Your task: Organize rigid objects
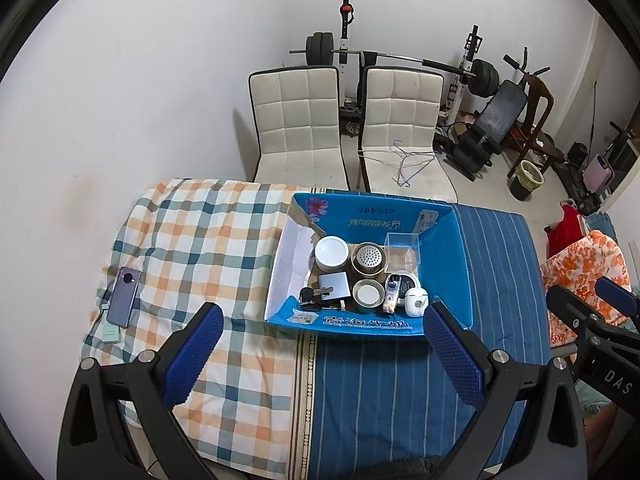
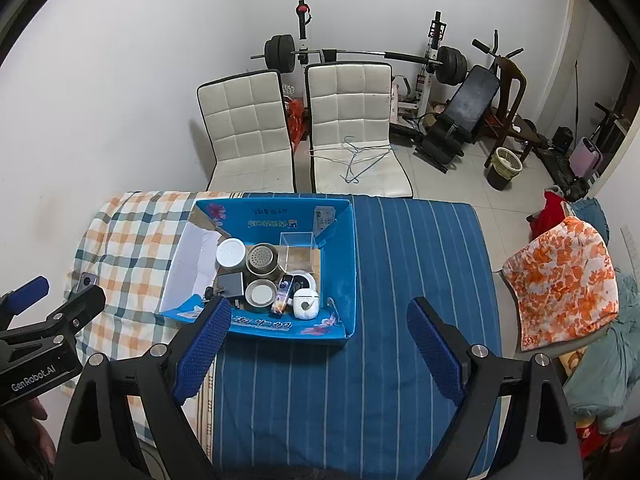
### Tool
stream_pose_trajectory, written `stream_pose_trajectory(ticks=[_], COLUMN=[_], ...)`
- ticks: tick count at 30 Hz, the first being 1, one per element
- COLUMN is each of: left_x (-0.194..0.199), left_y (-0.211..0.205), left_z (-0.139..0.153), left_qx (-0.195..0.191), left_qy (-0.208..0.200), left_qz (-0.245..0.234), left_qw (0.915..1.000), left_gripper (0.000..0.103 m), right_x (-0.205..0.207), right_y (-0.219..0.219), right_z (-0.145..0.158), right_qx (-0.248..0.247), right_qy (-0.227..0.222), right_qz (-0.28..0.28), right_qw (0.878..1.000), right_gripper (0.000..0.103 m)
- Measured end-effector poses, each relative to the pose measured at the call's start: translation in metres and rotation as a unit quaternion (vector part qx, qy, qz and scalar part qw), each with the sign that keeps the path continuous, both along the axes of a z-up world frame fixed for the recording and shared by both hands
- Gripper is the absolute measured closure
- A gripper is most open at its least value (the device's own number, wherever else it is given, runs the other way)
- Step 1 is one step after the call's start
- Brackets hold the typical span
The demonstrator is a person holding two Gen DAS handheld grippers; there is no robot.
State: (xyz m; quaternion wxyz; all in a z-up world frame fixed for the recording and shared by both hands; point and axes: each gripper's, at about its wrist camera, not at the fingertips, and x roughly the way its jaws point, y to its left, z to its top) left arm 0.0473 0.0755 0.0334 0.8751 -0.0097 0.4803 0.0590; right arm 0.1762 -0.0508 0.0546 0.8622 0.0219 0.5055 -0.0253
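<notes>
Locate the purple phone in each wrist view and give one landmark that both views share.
Left wrist view: the purple phone lies on the checked blanket, left of the blue box, fully visible.
Right wrist view: only the phone's top end shows at the left edge, behind the left gripper.
Shared landmark: the blue box; the phone lies to its left in both views.
</notes>
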Motion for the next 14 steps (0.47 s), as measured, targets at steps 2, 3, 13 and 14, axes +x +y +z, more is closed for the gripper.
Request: stream_pose_trajectory(ticks=[2, 3, 13, 14], left_x=[0.0, 0.0, -0.002, -0.002], left_y=[0.0, 0.0, 0.001, 0.001], left_z=[-0.001, -0.002, -0.01, -0.01], left_qx=[0.0, -0.001, -0.003, -0.002], left_qy=[0.001, 0.002, 0.008, 0.008], left_qz=[0.0, 0.0, 0.001, 0.001], left_qw=[1.0, 1.0, 1.0, 1.0], left_gripper=[0.0, 0.0, 0.0, 0.0], right_x=[0.0, 0.0, 0.0, 0.0], right_y=[0.0, 0.0, 0.0, 0.001], right_z=[0.0, 0.0, -0.005, -0.006], right_qx=[-0.001, -0.001, -0.001, 0.0], right_qy=[-0.001, 0.0, 0.008, 0.008], right_qz=[0.0, -0.001, -0.003, -0.003], right_qw=[1.0, 1.0, 1.0, 1.0], right_gripper=[0.011, 0.011, 0.011, 0.011])
